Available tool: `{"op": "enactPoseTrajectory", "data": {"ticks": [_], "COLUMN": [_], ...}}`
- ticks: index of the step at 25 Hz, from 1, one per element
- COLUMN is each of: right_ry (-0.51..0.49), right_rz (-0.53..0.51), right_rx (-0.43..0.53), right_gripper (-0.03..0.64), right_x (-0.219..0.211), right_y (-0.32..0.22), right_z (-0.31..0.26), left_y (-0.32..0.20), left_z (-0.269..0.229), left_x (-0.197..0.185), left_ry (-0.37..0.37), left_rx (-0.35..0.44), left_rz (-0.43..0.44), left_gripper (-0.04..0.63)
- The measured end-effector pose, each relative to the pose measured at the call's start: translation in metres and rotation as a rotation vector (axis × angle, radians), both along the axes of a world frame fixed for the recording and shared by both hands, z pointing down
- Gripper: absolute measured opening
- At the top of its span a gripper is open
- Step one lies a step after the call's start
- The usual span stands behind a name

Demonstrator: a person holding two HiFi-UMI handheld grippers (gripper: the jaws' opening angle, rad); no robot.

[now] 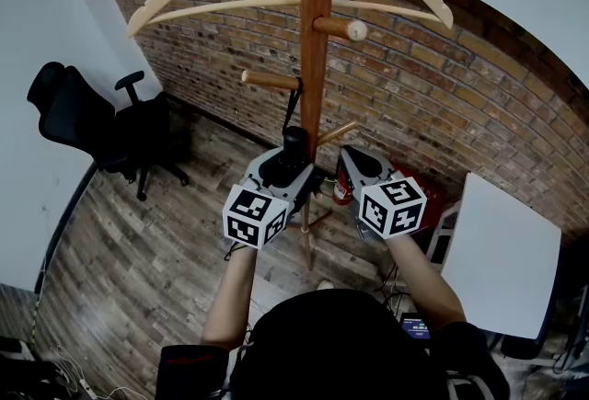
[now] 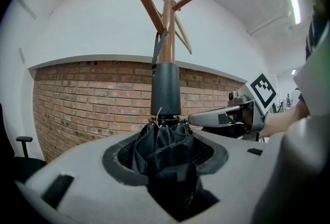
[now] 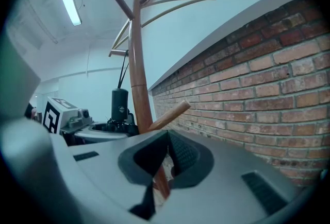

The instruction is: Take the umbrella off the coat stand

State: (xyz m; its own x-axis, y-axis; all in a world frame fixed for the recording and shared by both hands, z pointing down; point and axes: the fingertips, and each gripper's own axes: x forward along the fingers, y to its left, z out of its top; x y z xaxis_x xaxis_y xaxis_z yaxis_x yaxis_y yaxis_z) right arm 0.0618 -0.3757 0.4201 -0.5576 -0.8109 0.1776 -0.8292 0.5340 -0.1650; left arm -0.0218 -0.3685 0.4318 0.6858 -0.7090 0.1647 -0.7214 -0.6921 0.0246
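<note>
A folded black umbrella (image 1: 294,146) hangs by its strap (image 1: 294,104) from a peg (image 1: 270,80) of the wooden coat stand (image 1: 317,40). My left gripper (image 1: 287,170) is shut on the umbrella's folded fabric (image 2: 165,145), just below the black handle (image 2: 165,89), which points up at the stand (image 2: 167,17). My right gripper (image 1: 354,161) hovers just right of the pole. Its jaws are together with nothing held, and the pole (image 3: 138,63) shows beyond them. In the right gripper view the gripper (image 3: 160,166) sits beside a lower peg (image 3: 170,114).
A wooden hanger (image 1: 276,7) rests on the top pegs. A brick wall (image 1: 442,85) stands close behind the stand. A black office chair (image 1: 101,127) is at the left, a white table (image 1: 506,251) at the right, and a red object (image 1: 342,188) near the stand's base.
</note>
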Motion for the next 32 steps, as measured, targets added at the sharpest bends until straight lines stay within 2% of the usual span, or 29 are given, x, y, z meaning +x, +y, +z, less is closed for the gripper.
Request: {"op": "enactPoseTrajectory", "data": {"ticks": [11, 26, 32], "right_ry": [-0.005, -0.014, -0.013], "right_rz": [0.003, -0.008, -0.025], "right_rx": [0.004, 0.018, 0.028], "right_gripper": [0.028, 0.028, 0.028], "right_x": [-0.002, -0.005, -0.01], "right_y": [0.003, 0.005, 0.004], "right_z": [-0.002, -0.01, -0.015], "left_y": [0.002, 0.001, 0.002], "left_z": [-0.008, -0.035, -0.045], "left_x": [-0.007, -0.017, -0.021], "left_ry": [0.032, 0.063, 0.053], "left_rx": [-0.007, 0.037, 0.053], "left_rz": [-0.009, -0.039, -0.056], "left_gripper": [0.225, 0.225, 0.225]}}
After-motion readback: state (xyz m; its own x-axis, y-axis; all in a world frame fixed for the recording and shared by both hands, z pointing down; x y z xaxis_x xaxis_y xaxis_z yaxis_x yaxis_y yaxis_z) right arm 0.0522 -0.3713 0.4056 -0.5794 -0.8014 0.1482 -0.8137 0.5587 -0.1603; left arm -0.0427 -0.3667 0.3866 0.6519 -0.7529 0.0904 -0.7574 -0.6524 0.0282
